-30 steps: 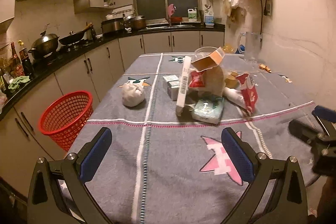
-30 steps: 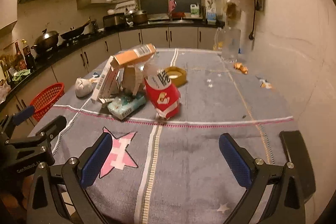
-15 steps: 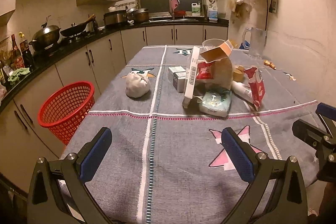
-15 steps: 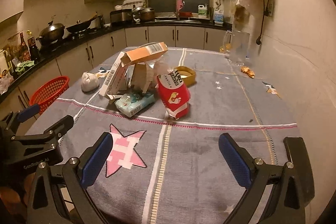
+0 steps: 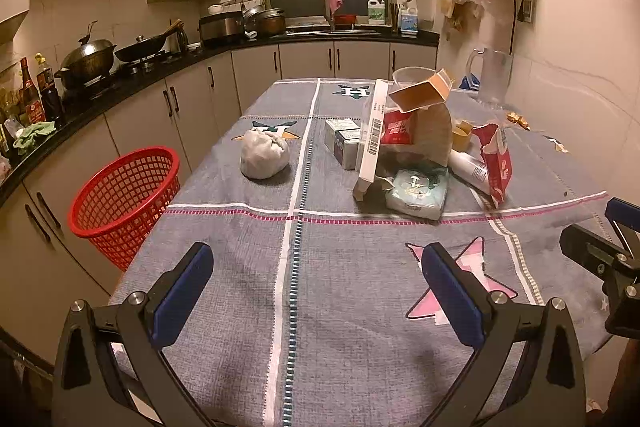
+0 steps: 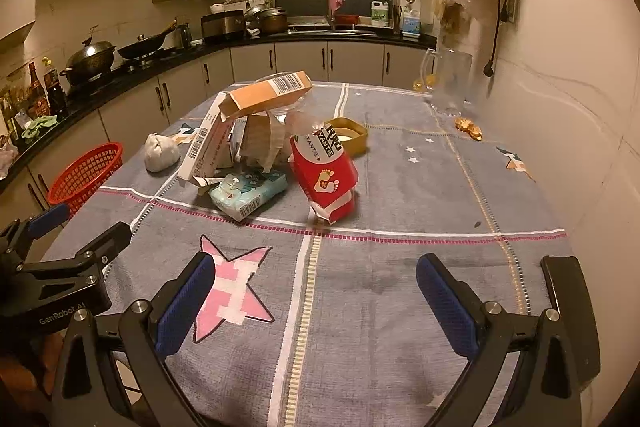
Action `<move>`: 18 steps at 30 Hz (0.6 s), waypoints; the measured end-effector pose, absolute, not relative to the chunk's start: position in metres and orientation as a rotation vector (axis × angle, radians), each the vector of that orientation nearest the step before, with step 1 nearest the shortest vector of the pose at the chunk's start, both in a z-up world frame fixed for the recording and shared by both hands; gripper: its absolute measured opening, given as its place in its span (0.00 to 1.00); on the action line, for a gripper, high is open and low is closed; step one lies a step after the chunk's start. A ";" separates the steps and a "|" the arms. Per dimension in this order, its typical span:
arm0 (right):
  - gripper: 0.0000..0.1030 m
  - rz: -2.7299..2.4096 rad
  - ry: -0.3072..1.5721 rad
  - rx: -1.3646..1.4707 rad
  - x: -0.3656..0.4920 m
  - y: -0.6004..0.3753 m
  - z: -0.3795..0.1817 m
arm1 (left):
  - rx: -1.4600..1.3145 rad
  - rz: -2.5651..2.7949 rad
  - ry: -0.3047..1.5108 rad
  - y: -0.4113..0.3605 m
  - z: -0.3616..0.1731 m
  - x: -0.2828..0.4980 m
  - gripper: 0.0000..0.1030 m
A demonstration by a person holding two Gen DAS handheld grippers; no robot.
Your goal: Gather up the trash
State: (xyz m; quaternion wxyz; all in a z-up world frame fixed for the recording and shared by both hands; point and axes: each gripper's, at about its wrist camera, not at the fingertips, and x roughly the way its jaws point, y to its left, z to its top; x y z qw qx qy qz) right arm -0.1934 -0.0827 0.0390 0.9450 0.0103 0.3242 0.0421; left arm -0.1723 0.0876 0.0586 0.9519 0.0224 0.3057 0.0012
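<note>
Grey tablecloth (image 5: pixel 224 239) with pink stars and stripe lines covers the table; trash sits in one cluster past the pink stripe, mid-table. Left gripper (image 5: pixel 318 291) hovers over the near edge, blue pads spread wide, nothing between them. Right gripper (image 6: pixel 314 301) same: fingers apart, empty, low over the cloth near the pink star.

Cluster contents: tall white box (image 5: pixel 372 139) with a barcode leaning tilted, orange carton (image 6: pixel 266 95) lying across the top of the pile, brown paper bag (image 5: pixel 434 135) under it, pale blue tissue pack (image 6: pixel 248 193) flat on the cloth in front, red pouch (image 6: pixel 326 179) standing tilted just right of the tissue pack. Small grey boxes (image 5: pixel 344 143) sit behind the white box on its left. White tied bag (image 5: pixel 265 159) sits alone, left of the pile, apart from it. Yellow tub (image 6: pixel 348 137) sits behind the red pouch.

Red mesh basket (image 5: pixel 122 197) stands on the floor off the table's left edge, beside the cabinets. Clear jug (image 6: pixel 450 83) stands at the far right of the table by the wall, a bit of orange peel (image 6: pixel 468 129) near it.

Both grippers are well short of the pile, no contact with any item. In the left view the right gripper shows at the frame's right edge; in the right view the left one shows at lower left.
</note>
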 end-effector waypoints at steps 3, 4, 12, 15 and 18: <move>0.99 0.091 0.668 0.020 -0.192 -0.082 0.037 | 0.047 0.002 0.626 0.087 0.057 -0.172 1.00; 0.99 0.091 0.670 0.017 -0.192 -0.081 0.037 | 0.048 0.001 0.627 0.087 0.056 -0.171 1.00; 0.99 0.095 0.674 0.014 -0.192 -0.081 0.035 | 0.050 0.003 0.633 0.088 0.053 -0.170 1.00; 0.99 0.093 0.679 0.019 -0.191 -0.082 0.034 | 0.052 0.007 0.634 0.088 0.052 -0.170 1.00; 0.99 0.096 0.684 0.017 -0.189 -0.081 0.033 | 0.055 0.009 0.635 0.088 0.051 -0.170 1.00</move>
